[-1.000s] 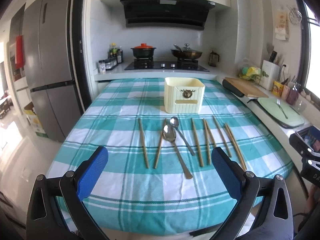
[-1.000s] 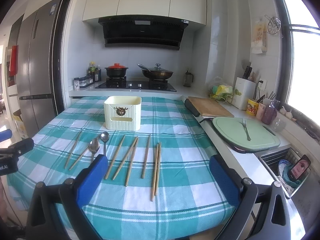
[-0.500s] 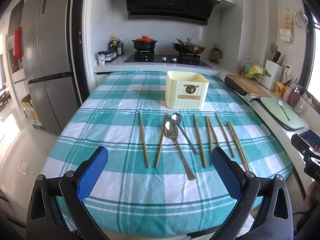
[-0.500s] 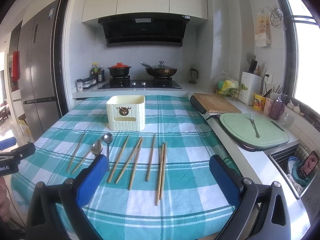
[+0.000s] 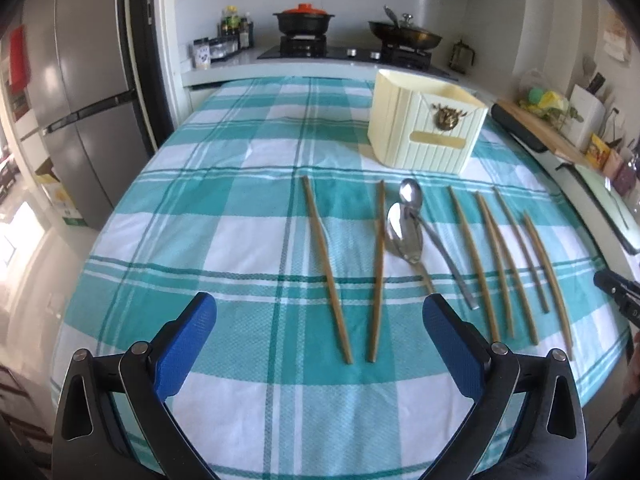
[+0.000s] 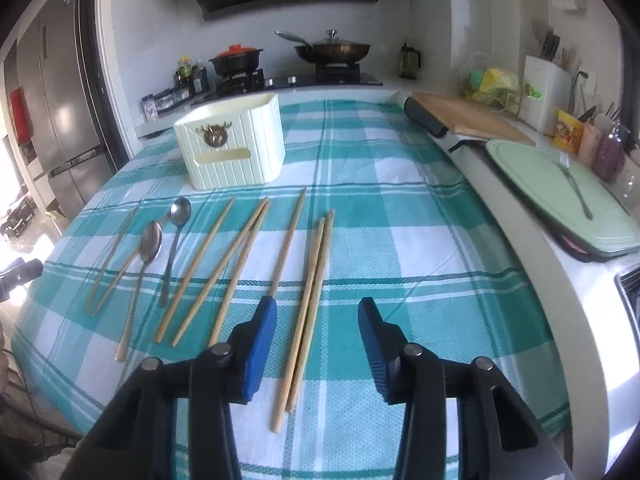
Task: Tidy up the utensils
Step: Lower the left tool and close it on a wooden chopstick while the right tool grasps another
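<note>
Kitchen surface [image 5: 240,208] w/ teal-and-white check cloth. Left gripper [image 5: 319,322] spread wide, holding nothing, hovering over near edge; two wooden chopsticks [image 5: 325,268] lying just ahead between its blue pads [image 5: 188,338]. Two metal spoons [image 5: 405,230] ahead & slightly right, bowls overlapping. Cream utensil box [image 5: 428,132] further ahead-right, upright. Right gripper [image 6: 317,312] partly spread, holding nothing, straddling a touching chopstick pair [image 6: 314,284] w/o contact. More chopsticks [image 6: 224,264] fanned to its left. Fork on green board [image 6: 560,196] far right.
</note>
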